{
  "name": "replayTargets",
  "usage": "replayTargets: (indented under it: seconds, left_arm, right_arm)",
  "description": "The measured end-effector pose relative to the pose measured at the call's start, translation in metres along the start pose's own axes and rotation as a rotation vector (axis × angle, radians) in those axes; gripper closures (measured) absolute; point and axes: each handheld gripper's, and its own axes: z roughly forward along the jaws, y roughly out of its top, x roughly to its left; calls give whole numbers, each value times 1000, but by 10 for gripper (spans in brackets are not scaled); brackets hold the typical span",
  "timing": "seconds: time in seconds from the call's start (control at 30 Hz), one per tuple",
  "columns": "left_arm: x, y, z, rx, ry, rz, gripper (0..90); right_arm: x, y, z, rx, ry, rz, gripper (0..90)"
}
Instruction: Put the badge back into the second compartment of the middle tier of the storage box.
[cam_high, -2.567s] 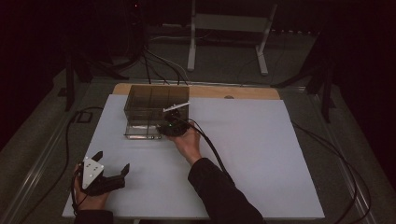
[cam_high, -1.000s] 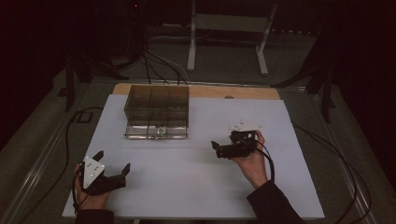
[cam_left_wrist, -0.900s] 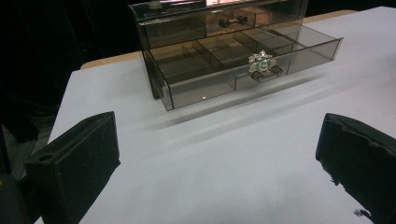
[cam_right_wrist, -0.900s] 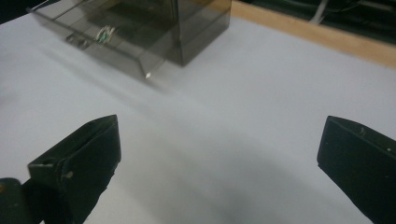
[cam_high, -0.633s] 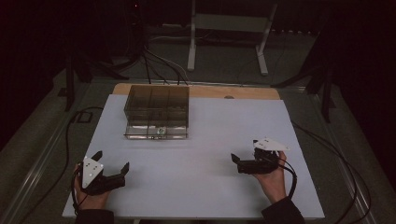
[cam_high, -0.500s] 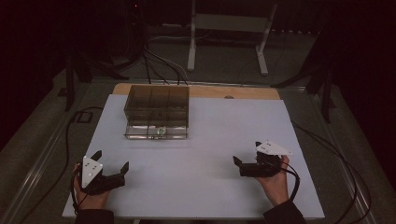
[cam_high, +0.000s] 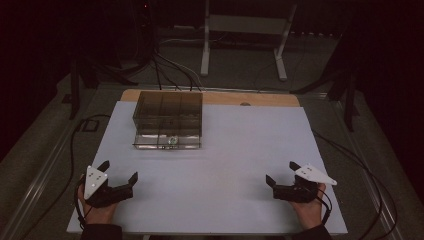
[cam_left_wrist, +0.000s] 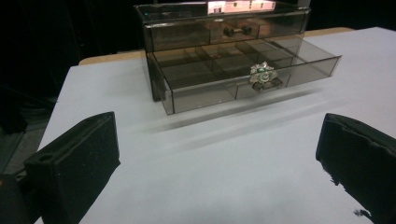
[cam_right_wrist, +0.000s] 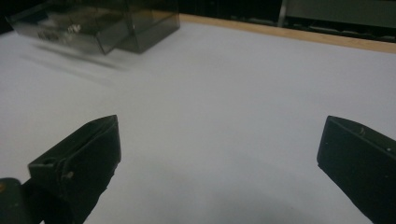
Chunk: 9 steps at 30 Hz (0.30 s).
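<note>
— From the high view, what's on the worktop (cam_high: 240, 150)?
— A smoky clear drawer box (cam_high: 168, 119) at the far left of the white sheet, its bottom drawer (cam_high: 167, 142) pulled out toward the person, a small shiny knob (cam_high: 172, 141) on its front. The left gripper (cam_high: 119, 176) sits at the near left corner, the right gripper (cam_high: 282, 175) at the near right, each in a hand and well apart from the box; both pairs of jaws are spread wide on nothing.

— And the left gripper view?
— Its two black jaws stand far apart at the bottom corners. Ahead, the drawer box (cam_left_wrist: 224, 42) shows the open drawer (cam_left_wrist: 243, 74) with divided compartments and the knob (cam_left_wrist: 262, 75).

— The right gripper view?
— Jaws wide again over bare white worktop (cam_right_wrist: 224, 116); the drawer box (cam_right_wrist: 107, 21) lies blurred at the upper left.
</note>
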Motion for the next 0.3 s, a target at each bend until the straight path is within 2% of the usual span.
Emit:
replayTargets:
  seconds: [0.13,0.3]
  left_arm:
    - [0,0,-1,-12,-3,-7,3]
    - [2,0,-2,-17,-1,-21,3]
  right_arm:
    - [-6,-7,-10,-42,9,19,0]
    - [-8,-9,-11,-39,6,18,0]
